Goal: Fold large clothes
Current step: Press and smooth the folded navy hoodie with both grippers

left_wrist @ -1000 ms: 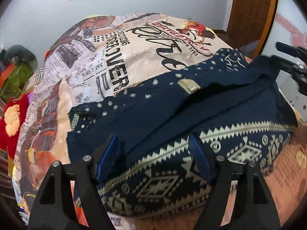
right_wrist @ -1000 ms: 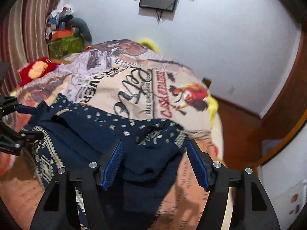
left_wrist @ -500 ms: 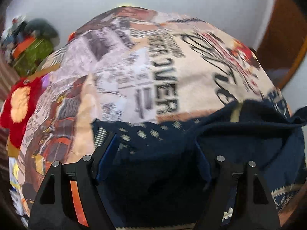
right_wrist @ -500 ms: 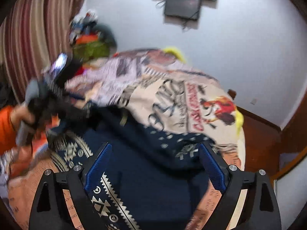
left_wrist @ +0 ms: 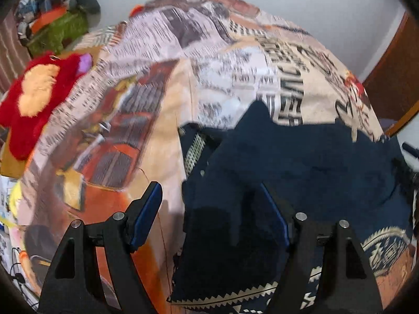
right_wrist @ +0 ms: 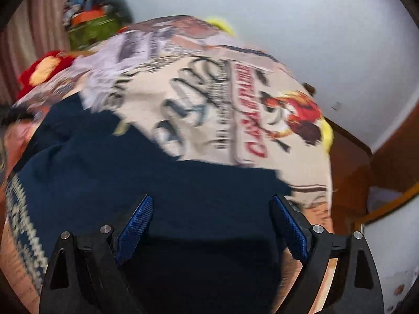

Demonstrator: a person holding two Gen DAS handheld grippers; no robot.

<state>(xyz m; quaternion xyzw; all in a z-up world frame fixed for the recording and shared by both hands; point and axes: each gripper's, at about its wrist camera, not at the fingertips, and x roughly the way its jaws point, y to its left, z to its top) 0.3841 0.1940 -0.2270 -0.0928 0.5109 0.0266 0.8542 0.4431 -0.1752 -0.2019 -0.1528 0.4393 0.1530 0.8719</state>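
Lying on printed bedspread (left_wrist: 235, 60), navy garment (left_wrist: 301, 162) (both grippers (left_wrist: 214, 217) (right_wrist: 212, 225) released).

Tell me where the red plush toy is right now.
The red plush toy lies at the left edge of the printed bedspread, just below the green pile, in both wrist views.

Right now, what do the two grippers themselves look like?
Both match. The left gripper and right gripper each have two black angular fingers with triangular cut-outs, silver screw heads on top, and blue textured pads on the inner faces. No cables or sleeves show.
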